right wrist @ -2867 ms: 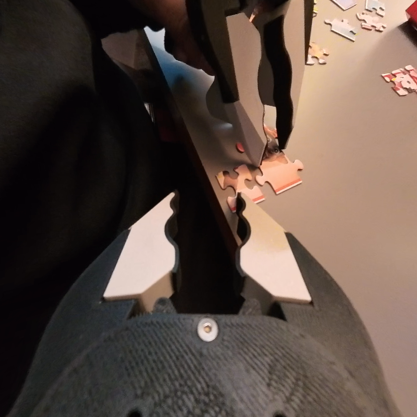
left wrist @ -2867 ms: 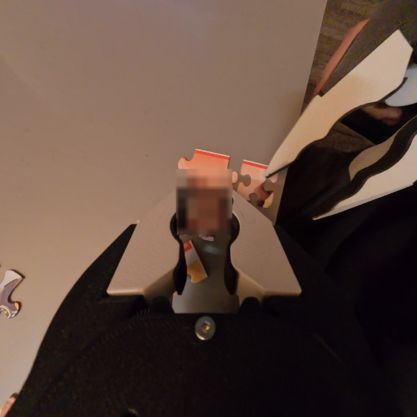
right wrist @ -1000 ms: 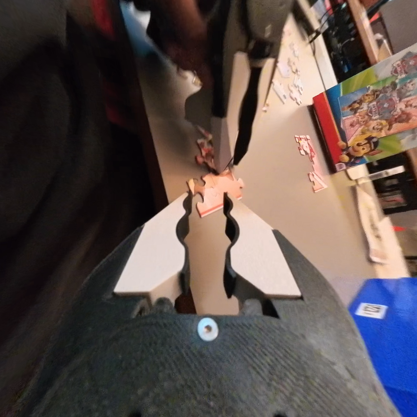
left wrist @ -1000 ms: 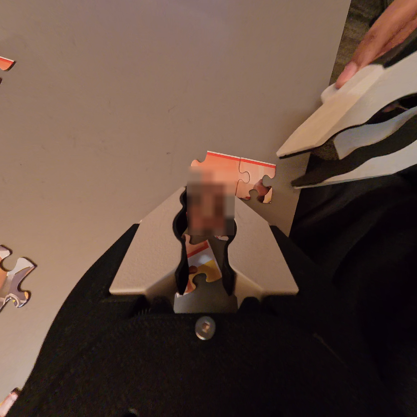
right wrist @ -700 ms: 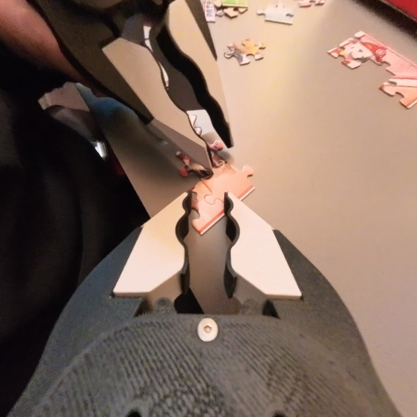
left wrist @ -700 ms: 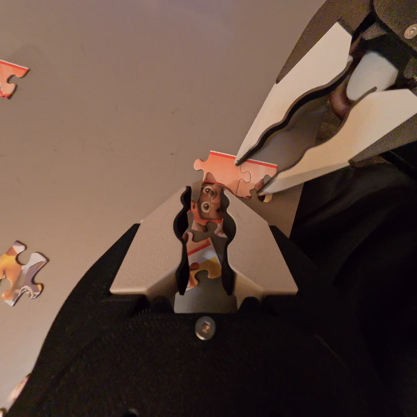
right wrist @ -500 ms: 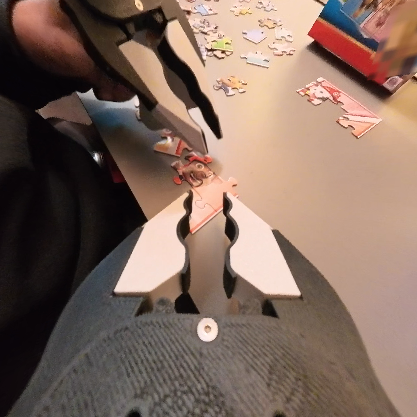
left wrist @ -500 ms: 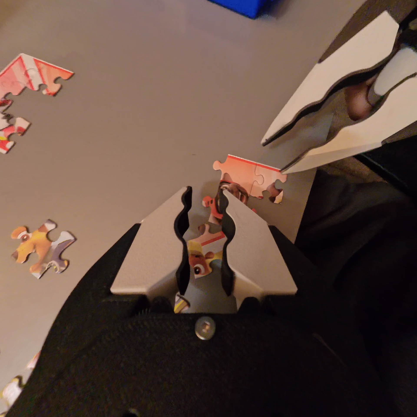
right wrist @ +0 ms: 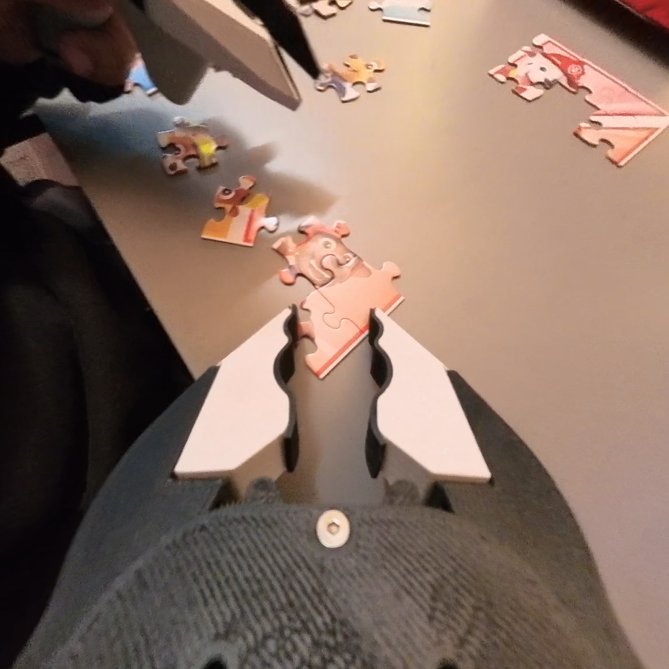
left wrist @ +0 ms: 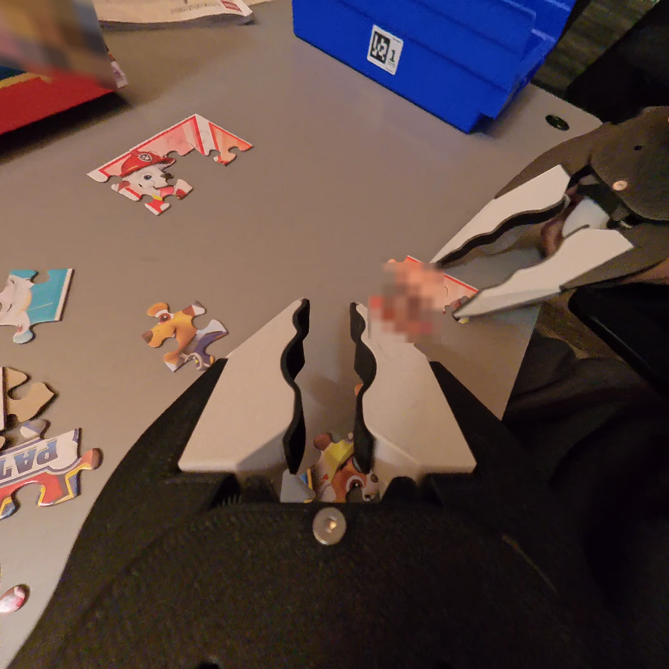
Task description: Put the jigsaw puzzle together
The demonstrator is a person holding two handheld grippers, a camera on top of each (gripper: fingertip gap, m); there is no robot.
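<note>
Now lifted off the joined pink pieces (right wrist: 344, 304) by the table's (left wrist: 325, 217) near edge: left gripper (left wrist: 328, 307) open, bare; right gripper (right wrist: 335, 315) open, wider. Blue bin (left wrist: 434, 54) only in left view.

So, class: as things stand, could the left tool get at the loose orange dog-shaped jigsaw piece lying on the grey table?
Probably yes. The left tool is open and holds nothing, and the orange dog-shaped jigsaw piece lies alone on bare grey table just left of its fingertips, nothing between.
</note>
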